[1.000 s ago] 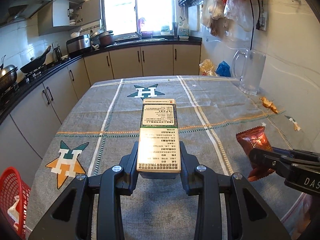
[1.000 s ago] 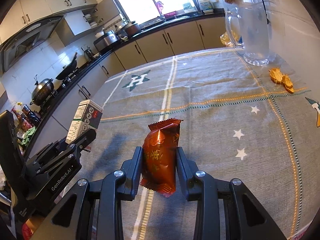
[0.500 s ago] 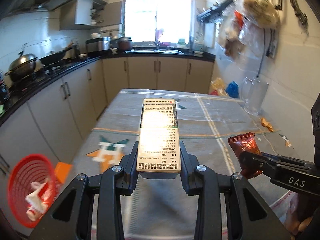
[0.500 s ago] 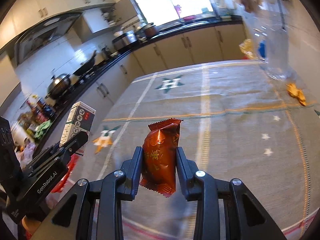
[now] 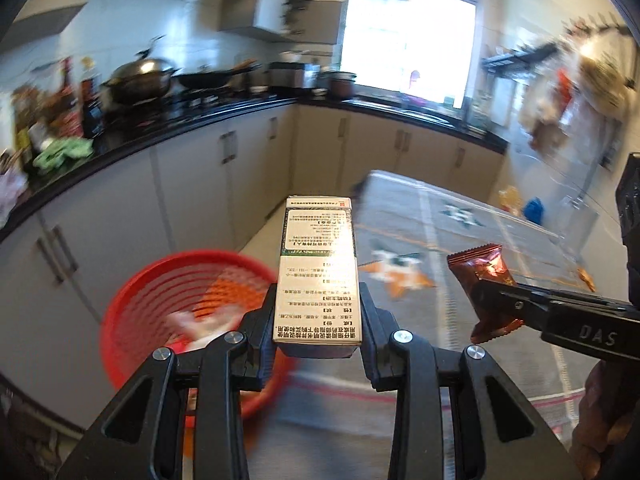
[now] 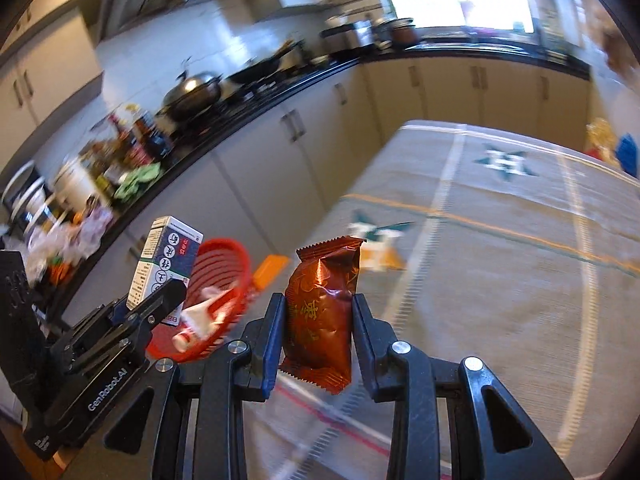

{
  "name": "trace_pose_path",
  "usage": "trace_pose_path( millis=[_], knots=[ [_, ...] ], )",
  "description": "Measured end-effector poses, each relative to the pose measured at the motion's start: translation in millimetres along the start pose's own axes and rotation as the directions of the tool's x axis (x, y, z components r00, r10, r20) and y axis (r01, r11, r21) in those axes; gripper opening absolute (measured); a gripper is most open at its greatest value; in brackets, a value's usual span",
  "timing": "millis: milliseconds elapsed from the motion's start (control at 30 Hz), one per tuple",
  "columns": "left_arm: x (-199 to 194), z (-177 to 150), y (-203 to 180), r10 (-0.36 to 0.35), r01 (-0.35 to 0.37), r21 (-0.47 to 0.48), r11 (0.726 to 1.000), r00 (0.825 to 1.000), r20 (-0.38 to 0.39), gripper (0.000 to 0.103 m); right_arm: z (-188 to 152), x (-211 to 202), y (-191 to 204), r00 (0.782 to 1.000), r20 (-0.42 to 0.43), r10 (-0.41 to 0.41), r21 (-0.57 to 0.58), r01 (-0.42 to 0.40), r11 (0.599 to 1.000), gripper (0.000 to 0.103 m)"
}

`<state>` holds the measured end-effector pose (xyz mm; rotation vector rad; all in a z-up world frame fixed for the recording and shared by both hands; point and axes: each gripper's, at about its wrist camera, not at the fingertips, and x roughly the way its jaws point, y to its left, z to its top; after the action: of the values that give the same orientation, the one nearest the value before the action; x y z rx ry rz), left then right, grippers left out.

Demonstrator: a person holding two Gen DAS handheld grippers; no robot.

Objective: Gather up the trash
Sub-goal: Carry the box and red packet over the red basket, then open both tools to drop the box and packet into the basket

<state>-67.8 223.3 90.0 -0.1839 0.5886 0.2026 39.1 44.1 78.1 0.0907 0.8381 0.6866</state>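
My left gripper is shut on a white printed carton, held in the air off the table's left edge, above and just right of a red mesh basket on the floor with white trash inside. My right gripper is shut on a red-brown foil snack packet, held near the table's left edge. The carton, the left gripper and the basket show at the left of the right wrist view. The packet shows at the right of the left wrist view.
The table with a grey star-pattern cloth lies to the right. Cream cabinets under a black counter with a wok and bottles run along the left. An orange flat object lies on the floor by the basket. The view is motion-blurred.
Both grippers have swung left off the table toward the red basket, still holding the carton and the packet. The basket now looms large under the left gripper.
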Motion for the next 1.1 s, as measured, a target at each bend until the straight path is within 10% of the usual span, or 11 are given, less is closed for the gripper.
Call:
trace_pose_path(
  millis=[200, 633, 1100],
  knots=[
    [13, -13, 78, 0.081, -0.087, -0.117, 0.989, 0.995, -0.058, 0.033, 9, 49, 58, 0.997, -0.063, 0.055, -0.083, -0.060, 0.995, 0.036],
    [42, -28, 119, 0.094, -0.116, -0.180, 0.977, 0.987, -0.130, 0.044, 17, 128, 108, 0.982, -0.174, 0.072, -0.098, -0.090, 0.991, 0.048],
    [0, -34, 82, 0.211, -0.213, -0.092, 0.973, 0.977, -0.033, 0.085, -1, 37, 80, 0.997, -0.006, 0.076, -0.062, -0.076, 0.995, 0.067]
  ],
)
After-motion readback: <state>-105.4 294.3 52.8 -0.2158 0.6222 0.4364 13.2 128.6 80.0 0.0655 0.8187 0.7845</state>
